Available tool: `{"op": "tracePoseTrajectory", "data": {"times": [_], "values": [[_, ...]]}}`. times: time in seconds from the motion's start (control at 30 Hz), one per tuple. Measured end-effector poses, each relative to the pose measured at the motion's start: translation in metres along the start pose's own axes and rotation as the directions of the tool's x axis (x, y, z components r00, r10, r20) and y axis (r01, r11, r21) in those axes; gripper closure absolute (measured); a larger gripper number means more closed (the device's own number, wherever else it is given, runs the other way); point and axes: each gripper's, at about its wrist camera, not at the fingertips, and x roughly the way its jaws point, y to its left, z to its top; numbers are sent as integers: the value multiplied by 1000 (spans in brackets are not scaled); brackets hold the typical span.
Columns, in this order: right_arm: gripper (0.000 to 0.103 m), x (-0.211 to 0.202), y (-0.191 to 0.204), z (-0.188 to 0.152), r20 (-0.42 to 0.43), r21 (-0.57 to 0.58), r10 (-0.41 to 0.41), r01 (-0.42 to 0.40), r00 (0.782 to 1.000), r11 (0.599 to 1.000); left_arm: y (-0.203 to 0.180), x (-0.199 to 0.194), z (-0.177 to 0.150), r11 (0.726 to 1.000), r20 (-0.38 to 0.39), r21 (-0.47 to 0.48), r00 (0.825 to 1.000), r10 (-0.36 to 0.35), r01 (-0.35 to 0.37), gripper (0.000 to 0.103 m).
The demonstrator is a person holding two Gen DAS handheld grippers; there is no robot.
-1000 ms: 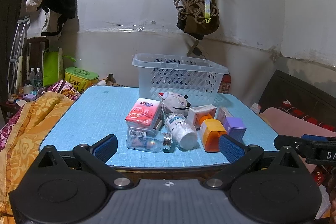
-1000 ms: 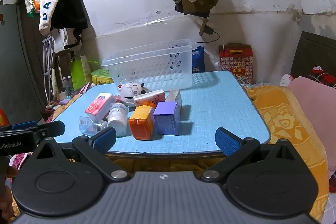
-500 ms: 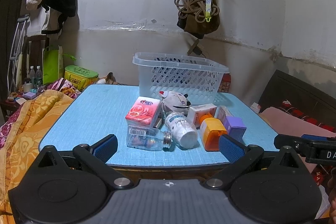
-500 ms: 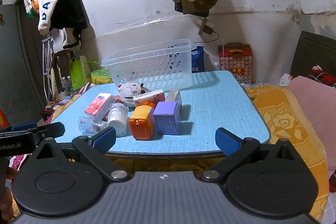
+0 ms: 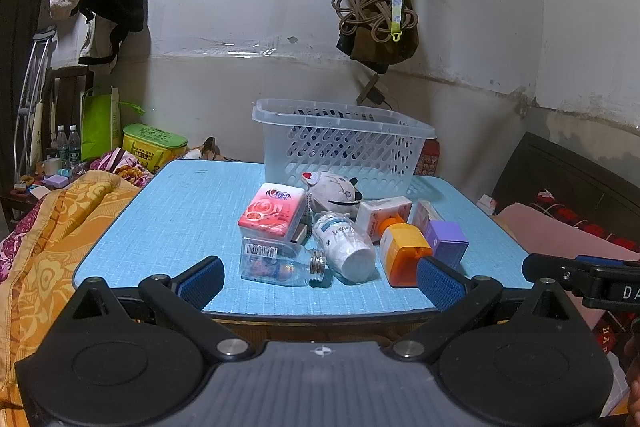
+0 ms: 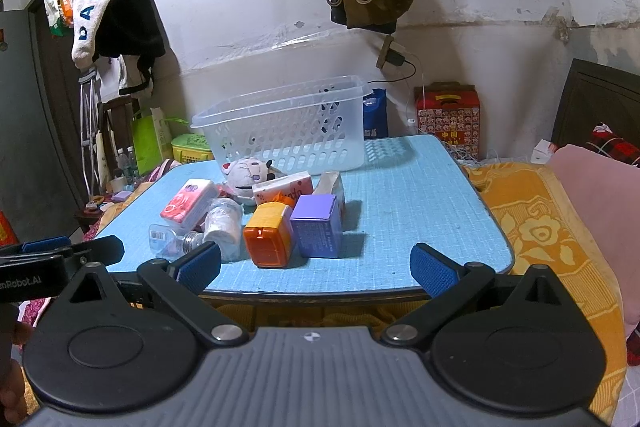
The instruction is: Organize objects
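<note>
The basket [image 5: 344, 143], clear perforated plastic, stands upright at the far side of the blue desk [image 5: 176, 211] in the left wrist view, with the loose things clustered just in front of it. Nearest the basket lies a grey plush toy [image 5: 334, 189]. To its left a pink tissue pack [image 5: 272, 213] rests partly on a dark item I cannot make out. In front of the pack a clear glass bottle [image 5: 280, 263] lies on its side, its metal neck touching a white plastic bottle [image 5: 344, 247] that also lies down. Right of these come an orange box [image 5: 402, 247], a purple box [image 5: 446, 241] and, behind them, a white and orange carton [image 5: 382, 209]. The left claw [image 5: 320, 281] hangs at the near desk edge with its blue pads spread wide and nothing between them. The tip of the other tool shows at the right edge.

From the right wrist view the basket [image 6: 288, 125] sits at the back left of the desk [image 6: 420, 203], well apart from the near edge. The purple box [image 6: 318, 225] and orange box [image 6: 268, 237] stand touching side by side, closest to the camera; the white bottle [image 6: 222, 227] and glass bottle [image 6: 170, 241] lie to their left, the tissue pack [image 6: 188, 203] and plush toy [image 6: 246, 173] behind. The right claw [image 6: 316, 267] is held before the desk edge, fingers wide apart and empty. An orange patterned blanket [image 6: 532, 227] lies to the right of the desk.
</note>
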Motion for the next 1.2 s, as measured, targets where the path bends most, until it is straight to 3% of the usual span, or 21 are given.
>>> {"op": "tracePoseTrajectory", "data": {"times": [0.13,0.27,0.37,0.47,0.6,0.73,0.8,1.03,1.2], "values": [[1,-10,-3,0,83,17,-13,12,996,1000,2,-3,-1,1000,12,-12,1000,-7,7,0],[0,-22,-15,1,232,51,11,-24,973,998,12,-19,13,998,87,-60,996,-14,19,0],[0,-15,-14,6,273,-19,2,4,962,1000,8,-19,27,999,121,32,993,9,-12,0],[0,6,-8,11,233,-126,0,30,973,992,7,-3,35,993,97,91,993,67,-76,0],[0,43,-12,19,82,-145,20,-8,996,989,13,39,41,992,-49,120,998,47,-41,0],[0,77,-17,16,-32,-162,-17,12,999,987,19,84,36,989,-192,147,980,52,-24,0],[4,88,-21,16,-65,-152,0,-10,998,988,23,99,32,987,-227,154,971,73,-38,0],[13,103,-26,14,-42,-73,45,-48,998,996,23,133,20,983,-300,181,951,77,-23,0],[14,113,-20,8,-48,-75,55,-58,997,995,31,150,8,992,-330,123,942,60,-20,0]]}}
